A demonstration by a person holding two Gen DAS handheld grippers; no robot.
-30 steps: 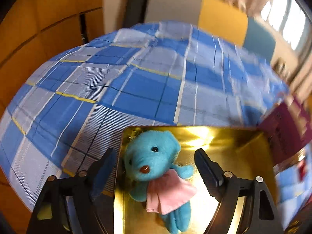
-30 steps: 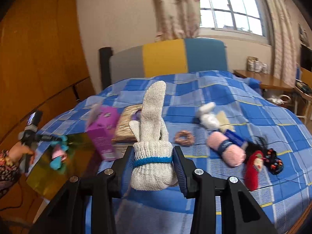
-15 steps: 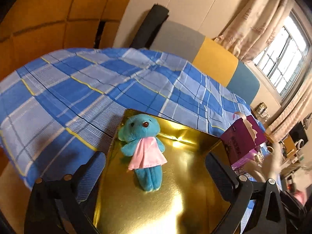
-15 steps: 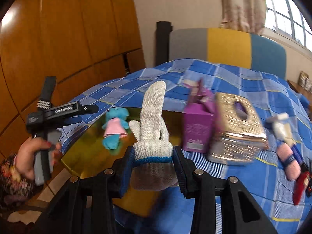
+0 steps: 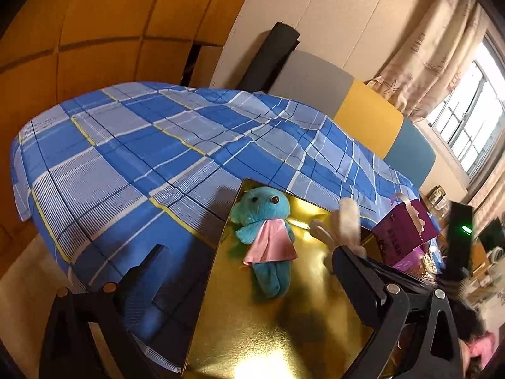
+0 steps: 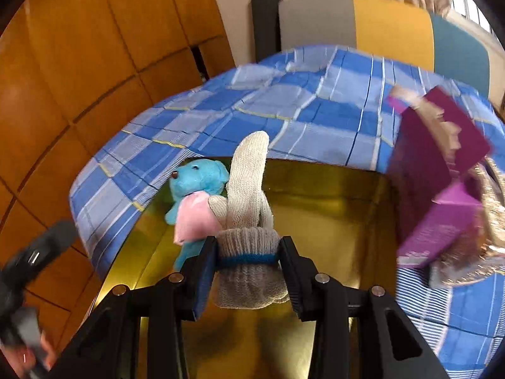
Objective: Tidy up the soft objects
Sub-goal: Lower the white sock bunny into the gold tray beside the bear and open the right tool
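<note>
Right gripper [image 6: 247, 260] fingers clamped on knit glove [image 6: 247, 189], over gold tray [image 6: 331, 208] on bed [image 5: 132, 145]. Left gripper [image 5: 249, 271] fingers just opened fully, empty. Blue bear [image 5: 266, 233] lying in tray, far-left corner.

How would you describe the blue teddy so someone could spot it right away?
On the blue plaid bed sits a shiny gold tray. The blue teddy lies at its far corner. It is the only plush there, turquoise with a pink dress, unlike the knitted glove nearby.
</note>
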